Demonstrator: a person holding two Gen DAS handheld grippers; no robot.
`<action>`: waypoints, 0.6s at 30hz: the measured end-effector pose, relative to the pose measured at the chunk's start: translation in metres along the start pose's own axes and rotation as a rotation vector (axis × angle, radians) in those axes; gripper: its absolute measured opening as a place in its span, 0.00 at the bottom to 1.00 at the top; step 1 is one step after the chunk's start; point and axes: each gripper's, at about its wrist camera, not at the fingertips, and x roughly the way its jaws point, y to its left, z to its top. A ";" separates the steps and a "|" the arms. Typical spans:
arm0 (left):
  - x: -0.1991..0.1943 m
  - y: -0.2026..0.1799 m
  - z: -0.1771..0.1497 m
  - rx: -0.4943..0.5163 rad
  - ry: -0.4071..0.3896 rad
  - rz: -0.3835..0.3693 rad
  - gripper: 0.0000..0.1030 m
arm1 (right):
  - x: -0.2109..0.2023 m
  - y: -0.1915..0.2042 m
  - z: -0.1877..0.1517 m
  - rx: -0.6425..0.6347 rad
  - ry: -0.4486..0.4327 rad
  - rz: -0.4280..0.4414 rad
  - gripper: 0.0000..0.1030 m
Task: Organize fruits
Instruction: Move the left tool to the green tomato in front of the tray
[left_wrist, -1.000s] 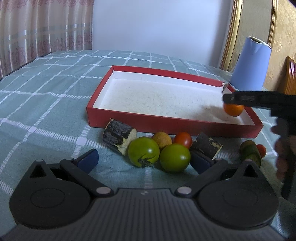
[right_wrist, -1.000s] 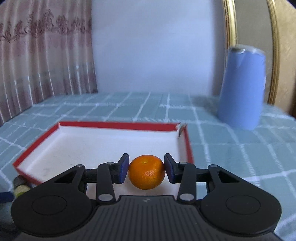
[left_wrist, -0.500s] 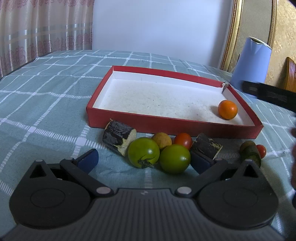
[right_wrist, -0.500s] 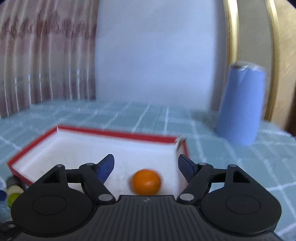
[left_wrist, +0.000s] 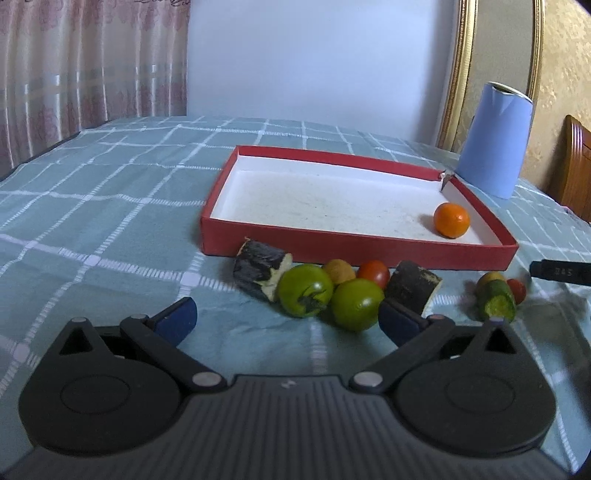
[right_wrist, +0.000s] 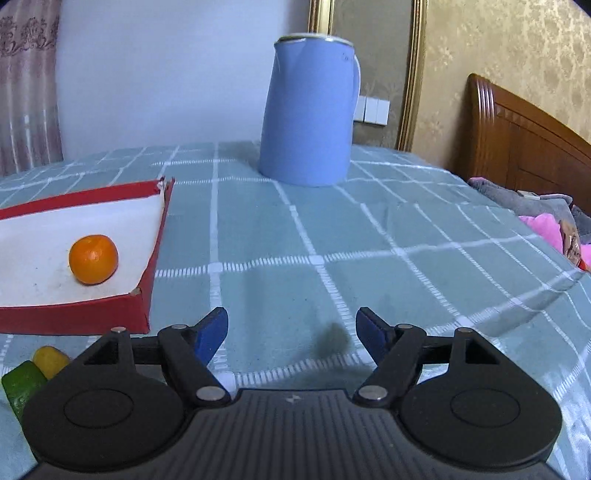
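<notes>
Right tongs (right_wrist: 291, 332) gape empty beside red tray (right_wrist: 146, 295), orange (right_wrist: 93, 259) inside

Right tool (right_wrist: 291, 334) (jaws apart) released orange (right_wrist: 93, 264), withdrew.

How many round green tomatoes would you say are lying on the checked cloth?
2: one round green tomato beside the dark eggplant chunk, the other touching it on the right. Others may be hidden.

Bare cloth (right_wrist: 369, 258) between kettle (right_wrist: 308, 110) and tray (right_wrist: 155, 243).
</notes>
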 end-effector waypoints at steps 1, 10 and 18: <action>0.000 0.001 0.000 0.002 0.004 -0.004 1.00 | 0.003 0.002 0.001 -0.004 0.012 0.009 0.74; -0.011 -0.013 -0.002 0.035 0.020 -0.106 0.84 | 0.007 -0.003 -0.001 0.024 0.035 0.024 0.79; -0.007 -0.042 -0.004 0.126 0.038 -0.170 0.73 | 0.006 -0.002 -0.002 0.020 0.034 0.015 0.81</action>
